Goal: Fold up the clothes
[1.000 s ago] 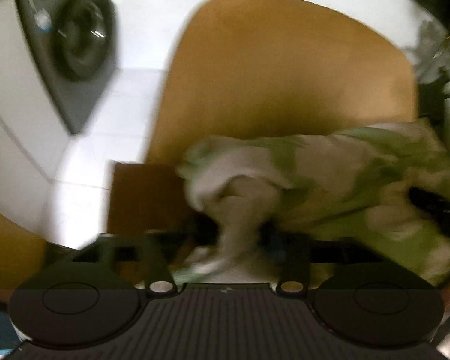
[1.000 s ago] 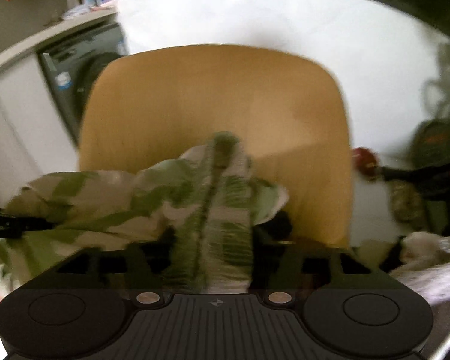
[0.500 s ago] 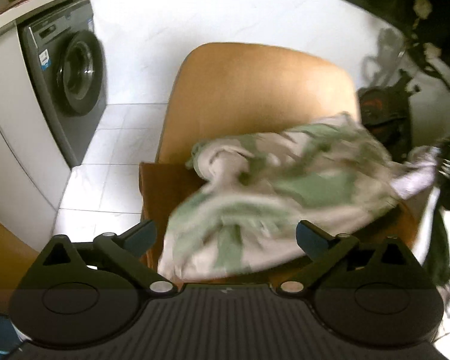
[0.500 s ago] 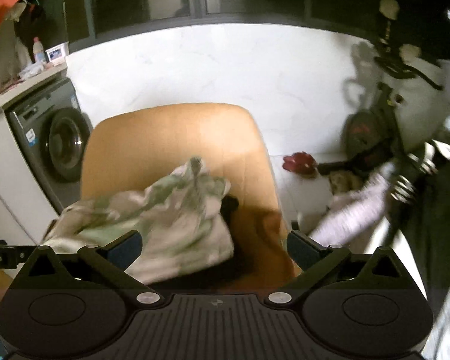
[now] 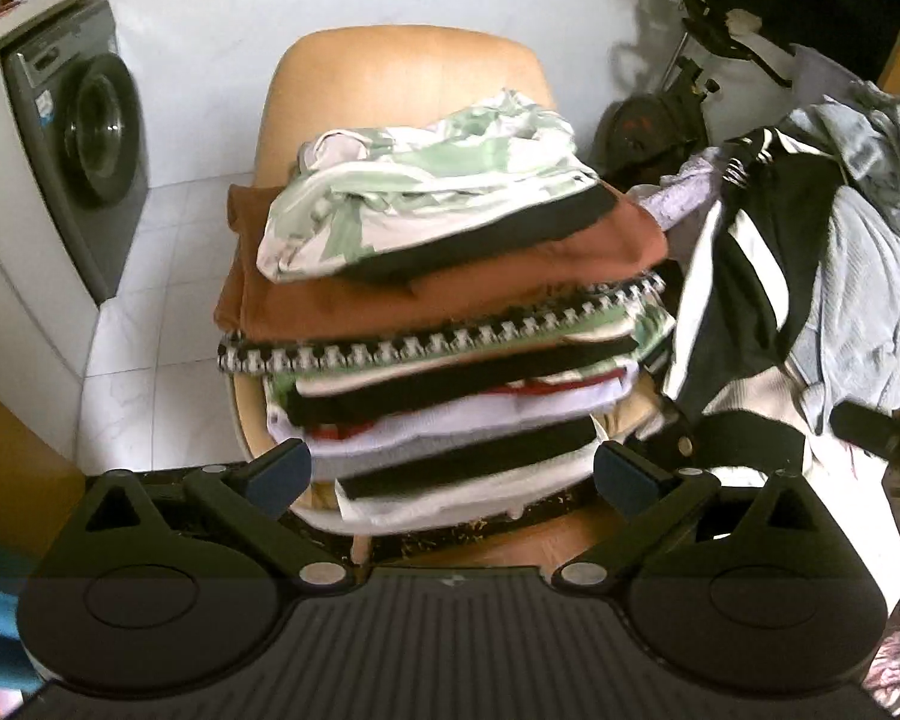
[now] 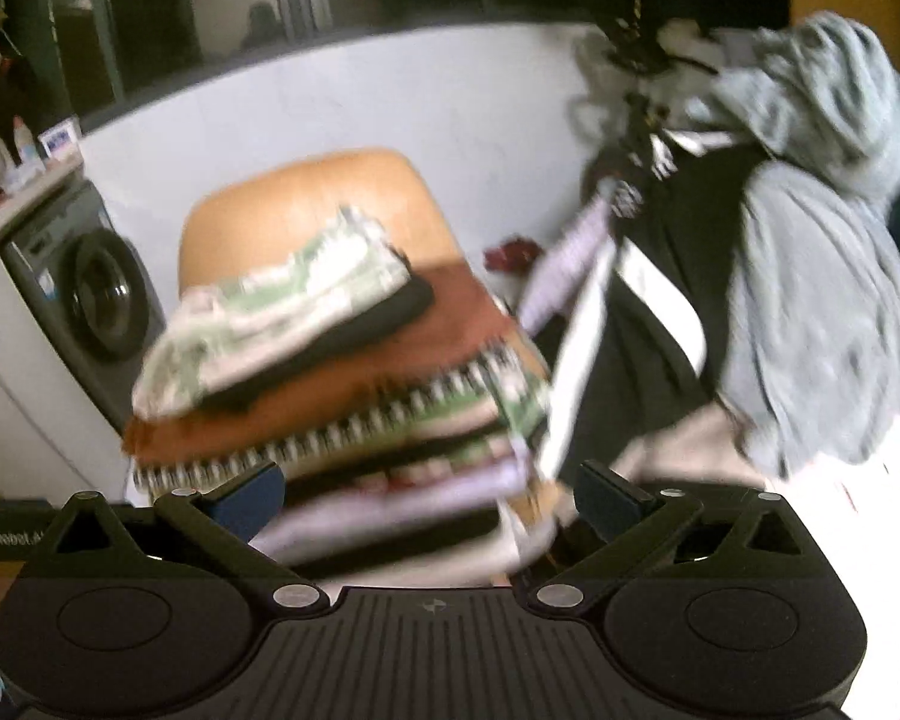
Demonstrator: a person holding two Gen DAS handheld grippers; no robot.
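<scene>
Garment (image 5: 426, 204) now atop the stack (image 5: 450, 372), released from both grippers.

A green-and-white leaf-print garment (image 5: 426, 186) tops the stack over a rust-brown folded cloth (image 5: 450, 294) and a black-and-white checked edge (image 5: 438, 339), on a tan chair (image 5: 402, 72) beside a grey washing machine (image 5: 84, 138).
</scene>
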